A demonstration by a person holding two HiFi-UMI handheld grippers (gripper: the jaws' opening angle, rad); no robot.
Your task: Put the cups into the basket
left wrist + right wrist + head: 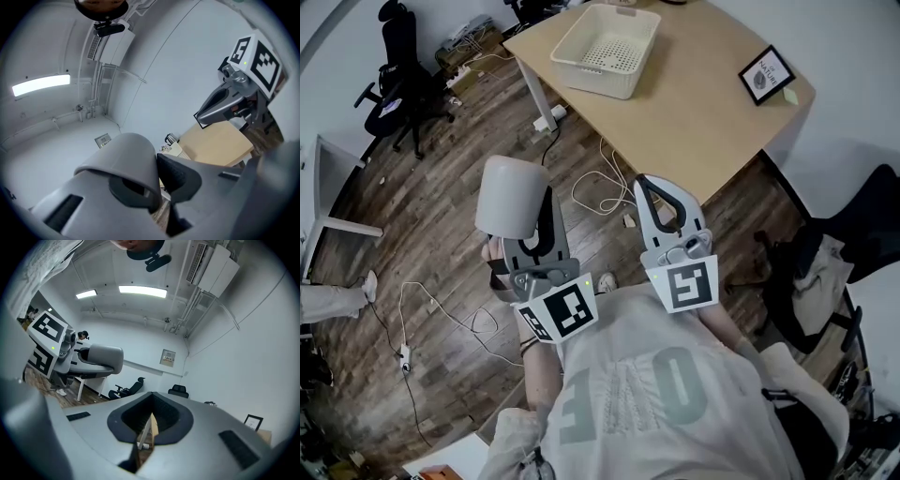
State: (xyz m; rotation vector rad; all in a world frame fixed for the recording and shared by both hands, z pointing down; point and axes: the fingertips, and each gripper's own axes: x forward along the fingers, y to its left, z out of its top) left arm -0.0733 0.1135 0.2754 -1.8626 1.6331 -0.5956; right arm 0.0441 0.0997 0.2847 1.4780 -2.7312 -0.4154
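A pale grey cup (511,197) hangs upside down over the wooden floor, with my left gripper (542,211) shut on its wall. In the left gripper view the cup (126,157) covers one jaw and the other jaw's dark pad (176,173) presses on its outside. My right gripper (659,187) is beside it, shut, with nothing between its jaws. The right gripper view shows the same cup (101,357) at its left. A cream perforated basket (600,82) stands on the far part of the light wooden table (694,112), well ahead of both grippers.
A small framed picture (766,73) stands at the table's right end. Cables (598,192) trail over the floor under the table's near edge. A black office chair (398,80) is at the far left and another (853,234) at the right.
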